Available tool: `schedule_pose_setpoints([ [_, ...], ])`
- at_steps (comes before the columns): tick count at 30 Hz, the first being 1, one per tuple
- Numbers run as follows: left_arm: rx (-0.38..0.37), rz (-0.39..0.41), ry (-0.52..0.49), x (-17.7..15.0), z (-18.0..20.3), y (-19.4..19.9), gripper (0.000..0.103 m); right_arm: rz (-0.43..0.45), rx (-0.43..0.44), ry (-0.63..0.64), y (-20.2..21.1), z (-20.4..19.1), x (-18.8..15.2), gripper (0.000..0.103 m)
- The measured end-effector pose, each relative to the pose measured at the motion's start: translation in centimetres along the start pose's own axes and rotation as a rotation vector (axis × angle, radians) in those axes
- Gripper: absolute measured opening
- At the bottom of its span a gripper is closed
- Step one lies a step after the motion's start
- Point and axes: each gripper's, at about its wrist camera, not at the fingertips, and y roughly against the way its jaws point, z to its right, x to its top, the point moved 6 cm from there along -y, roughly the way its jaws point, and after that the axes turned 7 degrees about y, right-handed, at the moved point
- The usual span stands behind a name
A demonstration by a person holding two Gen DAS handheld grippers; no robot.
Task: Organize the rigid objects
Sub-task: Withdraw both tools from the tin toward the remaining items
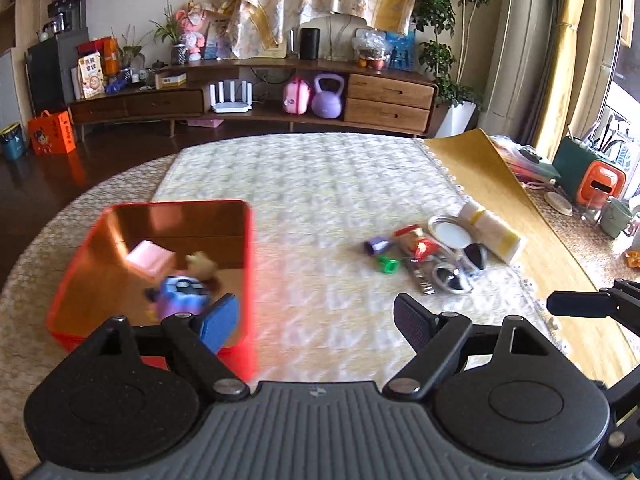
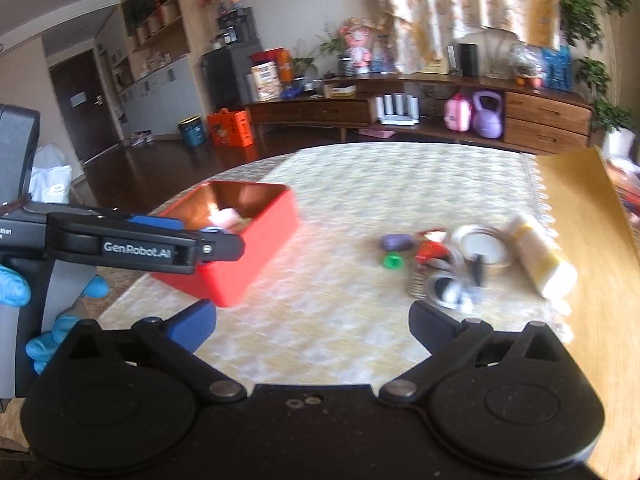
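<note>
A red box (image 1: 236, 272) stands at the left of the table; it also shows in the right wrist view (image 2: 256, 248). In it lie a pink block (image 1: 150, 260), a purple-blue toy (image 1: 182, 294) and a tan piece (image 1: 200, 264). My left gripper (image 1: 316, 320) is open and empty, its left finger over the box's near right corner. A pile lies at the right: purple piece (image 1: 376, 245), green ring (image 1: 389, 265), red item (image 1: 420, 246), sunglasses (image 1: 460, 268), round tin lid (image 1: 452, 234), white-yellow tube (image 1: 494, 232). My right gripper (image 2: 312, 324) is open and empty, near side of the pile (image 2: 440, 264).
A cream quilted cloth (image 1: 320, 184) covers the round table, with a yellow mat (image 1: 480, 168) at the right. Cups and an orange-green container (image 1: 592, 180) stand at the far right. A wooden sideboard (image 1: 256, 92) is behind the table.
</note>
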Motion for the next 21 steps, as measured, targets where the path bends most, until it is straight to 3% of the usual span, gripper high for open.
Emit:
schedule_pose_setpoints([
  [9,-0.024,-0.019,-0.022,0.4,4.0,-3.9,0.085,-0.043,-0.117,-0.005,0.9,7.2,-1.3,0.103],
  [21,-0.023,-0.049,-0.089,2.9,5.2,-10.8,0.085,-0.058,-0.223,-0.054,-1.8,16.2,-0.1,0.098],
])
